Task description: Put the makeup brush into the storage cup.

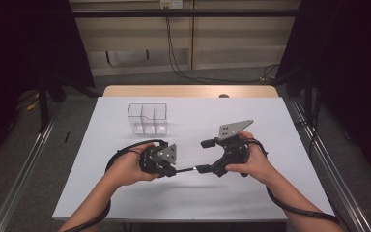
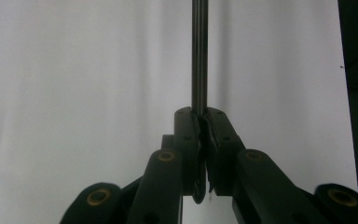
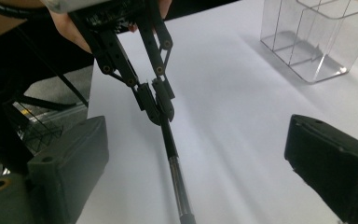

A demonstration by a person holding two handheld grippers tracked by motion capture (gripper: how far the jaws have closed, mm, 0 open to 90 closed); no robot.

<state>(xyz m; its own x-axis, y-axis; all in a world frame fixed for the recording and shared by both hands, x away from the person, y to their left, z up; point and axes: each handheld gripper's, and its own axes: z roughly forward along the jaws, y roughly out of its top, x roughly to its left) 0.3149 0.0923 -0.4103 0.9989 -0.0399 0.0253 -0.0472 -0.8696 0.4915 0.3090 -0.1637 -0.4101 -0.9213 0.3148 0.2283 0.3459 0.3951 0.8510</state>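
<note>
Pinching a thin dark pen (image 2: 199, 56) at mid-frame, my left gripper (image 2: 200, 116) has its jaws closed; my right gripper (image 1: 205, 155) gapes wide around its far end, clear organiser (image 1: 147, 118) upper left.

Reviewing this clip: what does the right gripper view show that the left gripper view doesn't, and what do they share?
Right gripper view alone: the clear divided container standing on the white table cover, the right gripper with its jaws spread wide, and the hand behind the left gripper. Left gripper view alone: a close look along the left gripper's own jaws, pressed together. Shared: the thin dark pen-like rod clamped in the left gripper, and the white cover.
</note>
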